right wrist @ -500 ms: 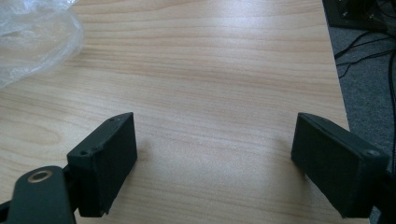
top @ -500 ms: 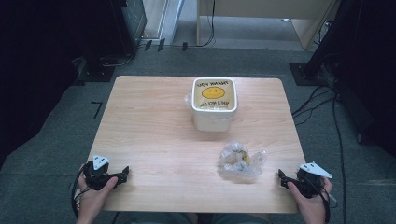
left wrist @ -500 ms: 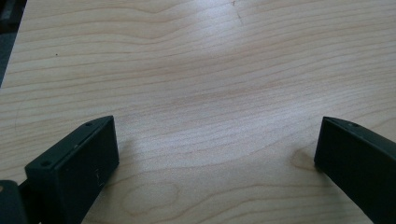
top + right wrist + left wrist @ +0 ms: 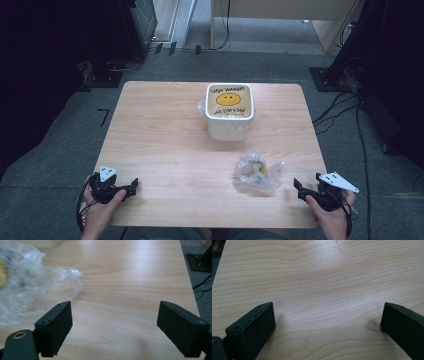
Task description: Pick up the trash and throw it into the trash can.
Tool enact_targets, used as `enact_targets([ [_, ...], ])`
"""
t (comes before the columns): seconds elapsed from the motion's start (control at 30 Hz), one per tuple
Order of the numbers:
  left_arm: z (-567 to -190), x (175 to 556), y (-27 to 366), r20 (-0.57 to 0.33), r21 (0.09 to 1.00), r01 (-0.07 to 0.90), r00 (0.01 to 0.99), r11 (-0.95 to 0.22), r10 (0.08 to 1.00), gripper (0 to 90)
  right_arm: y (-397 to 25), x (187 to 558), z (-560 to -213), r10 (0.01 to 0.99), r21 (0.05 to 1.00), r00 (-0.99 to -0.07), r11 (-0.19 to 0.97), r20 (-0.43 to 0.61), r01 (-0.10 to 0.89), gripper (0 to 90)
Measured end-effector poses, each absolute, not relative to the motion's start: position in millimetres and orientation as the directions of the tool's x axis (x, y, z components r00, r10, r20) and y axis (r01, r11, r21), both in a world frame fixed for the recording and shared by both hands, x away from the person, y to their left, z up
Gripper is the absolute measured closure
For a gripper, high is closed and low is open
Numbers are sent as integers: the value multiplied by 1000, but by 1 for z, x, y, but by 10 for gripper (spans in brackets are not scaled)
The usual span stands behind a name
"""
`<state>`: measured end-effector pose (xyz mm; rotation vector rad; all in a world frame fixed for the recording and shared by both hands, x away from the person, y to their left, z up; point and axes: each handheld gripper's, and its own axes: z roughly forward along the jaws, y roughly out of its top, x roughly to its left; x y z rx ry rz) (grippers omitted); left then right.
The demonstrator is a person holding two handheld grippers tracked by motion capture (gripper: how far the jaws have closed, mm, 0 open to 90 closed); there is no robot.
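Wood surface: light-grained desk (image 4: 165,145), rectangular, seen from above on grey carpet.
Container: white square tub (image 4: 229,111) with a yellow smiley face on its lid, upright, toward the far middle of the desk.
Plastic: clear crumpled bag (image 4: 256,173) with something yellow inside, lay on the near right part of the desk, well apart from the tub.
Left gripper: left gripper (image 4: 131,186) held in the left hand (image 4: 102,205) at the near left corner of the desk, jaws spread wide over bare wood, nothing between them; grey three-cornered plate on top.
Left gripper view: left gripper (image 4: 327,320) with two black jaws far apart, wood grain between.
Right gripper: right gripper (image 4: 298,187) held in the right hand (image 4: 330,212) at the near right corner, near the bag but apart from it, jaws spread wide and empty.
Right gripper view: right gripper (image 4: 113,322) over wood, blurred bag (image 4: 30,287) just beyond its left-side jaw.
Surroundings: dark equipment and cables (image 4: 350,120) on the floor, right of the desk.
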<state>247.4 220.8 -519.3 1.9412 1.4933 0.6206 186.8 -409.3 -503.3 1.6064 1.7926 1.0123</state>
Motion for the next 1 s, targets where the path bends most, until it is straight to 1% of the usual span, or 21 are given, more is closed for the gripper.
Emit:
enact_targets([
  [0.13, -519, 247, 221, 1, 708, 683, 255, -181, 967, 0, -400, 187, -496, 979, 814, -173, 13, 108, 581, 129],
  [0.27, -519, 247, 221, 2, 707, 683, 256, -182, 967, 0, -390, 186, -485, 961, 826, -225, -5, 159, 563, 122],
  [0.7, -519, 248, 221, 2, 707, 683, 257, -183, 967, 0, -353, 187, -466, 931, 853, -311, -1, 192, 523, 107],
  [1.0, -519, 248, 221, 2, 707, 683, 257, -183, 966, 0, -329, 190, -463, 918, 857, -349, 21, 187, 515, 92],
])
